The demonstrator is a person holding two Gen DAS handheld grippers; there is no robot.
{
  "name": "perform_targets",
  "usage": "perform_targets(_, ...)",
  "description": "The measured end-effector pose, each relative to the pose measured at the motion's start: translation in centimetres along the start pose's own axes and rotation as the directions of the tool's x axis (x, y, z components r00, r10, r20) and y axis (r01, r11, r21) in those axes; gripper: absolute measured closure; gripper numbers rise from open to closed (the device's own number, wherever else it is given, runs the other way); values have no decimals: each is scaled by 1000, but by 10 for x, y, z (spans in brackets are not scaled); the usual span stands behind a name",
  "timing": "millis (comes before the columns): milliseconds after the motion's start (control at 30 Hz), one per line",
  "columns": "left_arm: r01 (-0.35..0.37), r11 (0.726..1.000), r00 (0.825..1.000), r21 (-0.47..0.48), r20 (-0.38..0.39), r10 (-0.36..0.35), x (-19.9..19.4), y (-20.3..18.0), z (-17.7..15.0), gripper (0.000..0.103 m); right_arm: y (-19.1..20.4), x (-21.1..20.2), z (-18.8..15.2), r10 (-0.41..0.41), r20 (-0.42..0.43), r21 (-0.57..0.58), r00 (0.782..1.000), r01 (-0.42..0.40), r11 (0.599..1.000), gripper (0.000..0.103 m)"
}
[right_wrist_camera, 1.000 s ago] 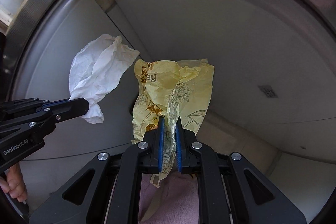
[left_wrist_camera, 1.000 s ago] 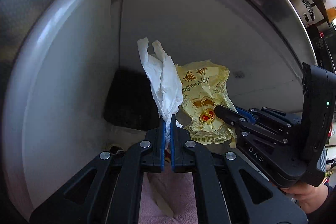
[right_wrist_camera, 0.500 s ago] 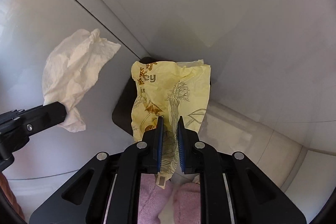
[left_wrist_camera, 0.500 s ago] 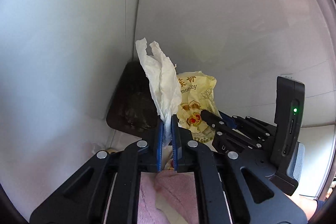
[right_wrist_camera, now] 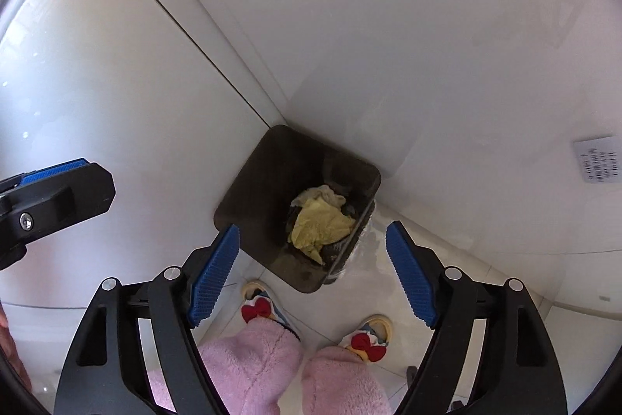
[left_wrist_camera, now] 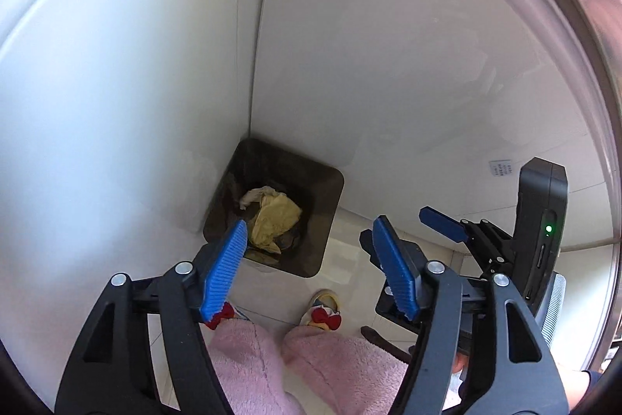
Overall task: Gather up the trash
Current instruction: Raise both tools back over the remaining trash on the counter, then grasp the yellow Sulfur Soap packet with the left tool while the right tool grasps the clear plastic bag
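Trash (right_wrist_camera: 318,224) in bin (right_wrist_camera: 268,177) — white corner, tiled floor (right_wrist_camera: 392,282).

I'm seeing both fisheye views evenly daylit and sharp, with straight lines bowing toward the edges. The white walls (left_wrist_camera: 388,65) are washing out toward eleven o'clock, while the dark bin (right_wrist_camera: 268,189) is staying dim inside.

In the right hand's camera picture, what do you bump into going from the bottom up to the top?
Pink fuzzy trouser legs → slippers with red bows → dark bin with the yellow wrapper and white tissue inside → white wall.
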State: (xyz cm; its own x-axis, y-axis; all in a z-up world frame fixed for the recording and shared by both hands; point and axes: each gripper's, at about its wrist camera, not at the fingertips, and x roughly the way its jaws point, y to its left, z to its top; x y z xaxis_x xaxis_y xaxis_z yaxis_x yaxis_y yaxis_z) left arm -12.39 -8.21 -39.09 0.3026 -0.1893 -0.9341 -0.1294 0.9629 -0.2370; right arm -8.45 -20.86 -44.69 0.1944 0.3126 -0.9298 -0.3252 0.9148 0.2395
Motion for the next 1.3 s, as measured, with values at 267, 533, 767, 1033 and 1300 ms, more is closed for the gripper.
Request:
perform_targets(267,17,1000,998,10,68,-17,-89,-40,15,27,20,-117,6,-8,74,-33,997,11,999,19)
perform_targets(533,13,999,979,43,202,-21,-177,-57,50,24,5,-233,18,25,265,-54,964,-11,998,18)
perform_targets(767,2,999,962,49,273,-16,-204,-50,100,24,-5,-289,65,-5,439,-7,899,9,1000,18)
perform_targets(1033,21,996,954,91,295,-47,-198,-54,155,24,-32,-291,123,-112,464,86,879,81,993,18)
perform_targets(1300,53,994,967,100,245,-76,-165,-56,207,24,-47,-269,152,-136,428,124,894,91,988,18)
